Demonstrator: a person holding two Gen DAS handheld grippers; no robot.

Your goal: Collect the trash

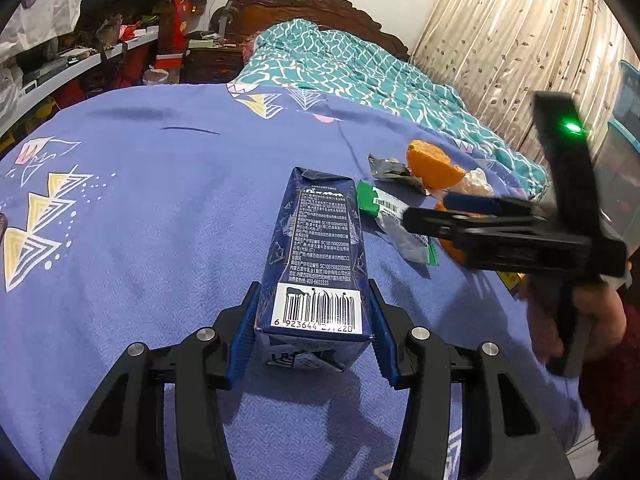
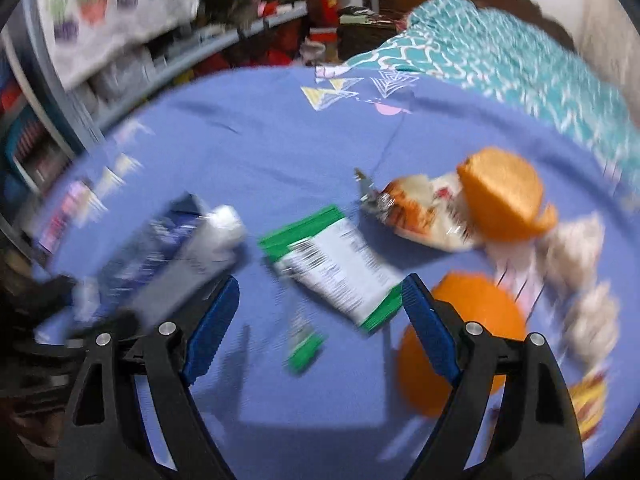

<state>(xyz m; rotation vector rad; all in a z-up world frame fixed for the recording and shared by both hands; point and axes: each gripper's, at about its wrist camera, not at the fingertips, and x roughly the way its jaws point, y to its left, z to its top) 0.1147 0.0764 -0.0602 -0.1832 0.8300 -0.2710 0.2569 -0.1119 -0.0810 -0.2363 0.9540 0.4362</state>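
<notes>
My left gripper [image 1: 314, 320] is shut on a dark blue drink carton [image 1: 316, 248], which lies lengthwise between the blue pads over the blue bedsheet [image 1: 160, 200]. The carton also shows blurred in the right wrist view [image 2: 168, 256]. My right gripper [image 2: 320, 312] is open and empty above a green-and-white wrapper [image 2: 332, 264]; it shows in the left wrist view [image 1: 432, 216] at the right. Orange peels [image 2: 504, 192] [image 2: 460, 336], a foil snack wrapper [image 2: 416, 216] and crumpled tissues [image 2: 580, 256] lie to the right. A small green scrap [image 2: 304, 348] lies between the right fingers.
A teal patterned quilt [image 1: 360, 64] lies at the far end of the bed. Cluttered shelves [image 1: 80, 48] run along the left. A patterned curtain [image 1: 520, 40] hangs at the right. A hand [image 1: 576, 320] holds the right gripper's handle.
</notes>
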